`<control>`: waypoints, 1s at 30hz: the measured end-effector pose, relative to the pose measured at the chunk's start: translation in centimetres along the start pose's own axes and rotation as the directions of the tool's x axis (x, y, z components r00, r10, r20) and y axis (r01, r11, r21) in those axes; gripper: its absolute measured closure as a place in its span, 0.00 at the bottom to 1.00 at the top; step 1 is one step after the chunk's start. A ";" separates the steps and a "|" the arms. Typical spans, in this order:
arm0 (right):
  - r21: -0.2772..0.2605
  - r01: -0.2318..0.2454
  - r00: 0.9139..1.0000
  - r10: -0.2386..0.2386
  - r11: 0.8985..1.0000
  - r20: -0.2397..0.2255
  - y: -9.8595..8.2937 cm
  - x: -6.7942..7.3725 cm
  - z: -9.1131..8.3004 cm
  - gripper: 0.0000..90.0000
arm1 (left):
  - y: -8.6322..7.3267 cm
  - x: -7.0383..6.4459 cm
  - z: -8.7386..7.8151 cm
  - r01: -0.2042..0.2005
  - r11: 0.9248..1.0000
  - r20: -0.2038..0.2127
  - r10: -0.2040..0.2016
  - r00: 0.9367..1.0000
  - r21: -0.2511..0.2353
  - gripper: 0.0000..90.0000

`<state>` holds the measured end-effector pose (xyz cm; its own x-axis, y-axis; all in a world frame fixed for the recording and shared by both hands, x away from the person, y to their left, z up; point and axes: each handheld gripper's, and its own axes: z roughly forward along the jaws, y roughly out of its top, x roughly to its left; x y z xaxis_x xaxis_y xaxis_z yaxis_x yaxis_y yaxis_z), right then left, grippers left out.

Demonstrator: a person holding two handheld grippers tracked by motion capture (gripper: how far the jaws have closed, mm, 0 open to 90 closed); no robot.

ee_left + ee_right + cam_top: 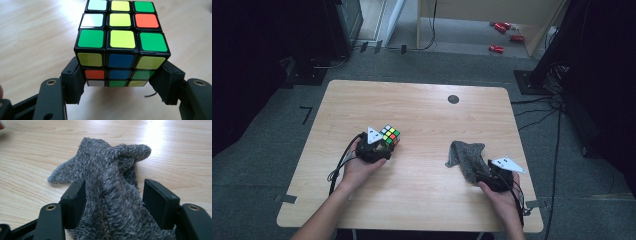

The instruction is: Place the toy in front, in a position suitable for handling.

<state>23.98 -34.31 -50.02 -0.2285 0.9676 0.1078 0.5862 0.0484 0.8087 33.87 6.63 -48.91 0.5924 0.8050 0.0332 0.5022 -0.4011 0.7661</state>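
The cube (121, 42) sits left of the table's (422, 195) middle, clamped low on its two sides by the left gripper (121, 86), whose pads press the bottom layers while the top face stays bare. That low side grip probably leaves the coloured faces free for wiping. To the right and well apart lies the grey cloth (110, 190), bunched into a ridge that runs between the jaws of the right gripper (113, 202). The left pad touches the pile; a gap shows at the right pad, so the jaws stand partly closed around the fold, not yet pinching it firmly. In the high view each hand (362, 167) wraps its gripper from behind, cables trailing toward the near edge. Beyond the table, red items (503, 36) lie on the floor.
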 end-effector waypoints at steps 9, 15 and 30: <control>-0.002 -0.001 1.000 0.001 1.000 -0.003 0.1 0.1 0.0 0.40 | -2.9 -2.8 -2.8 -0.054 0.998 0.098 0.050 0.994 0.034 0.39; -0.002 -0.005 1.000 0.005 1.000 -0.004 0.1 0.2 -0.1 0.40 | -4.0 -4.3 -2.8 -0.090 0.996 0.154 0.085 0.984 0.023 0.39; 0.008 0.002 1.000 -0.001 1.000 -0.010 0.0 0.1 0.2 0.41 | -4.6 -4.4 -2.3 -0.119 0.993 0.170 0.113 0.979 0.023 0.39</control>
<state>24.11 -34.13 -50.16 -0.2371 0.9650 0.1123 0.5918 0.0518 0.8044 27.50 6.00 -51.11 0.7438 0.6683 0.0100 0.4424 -0.5035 0.7421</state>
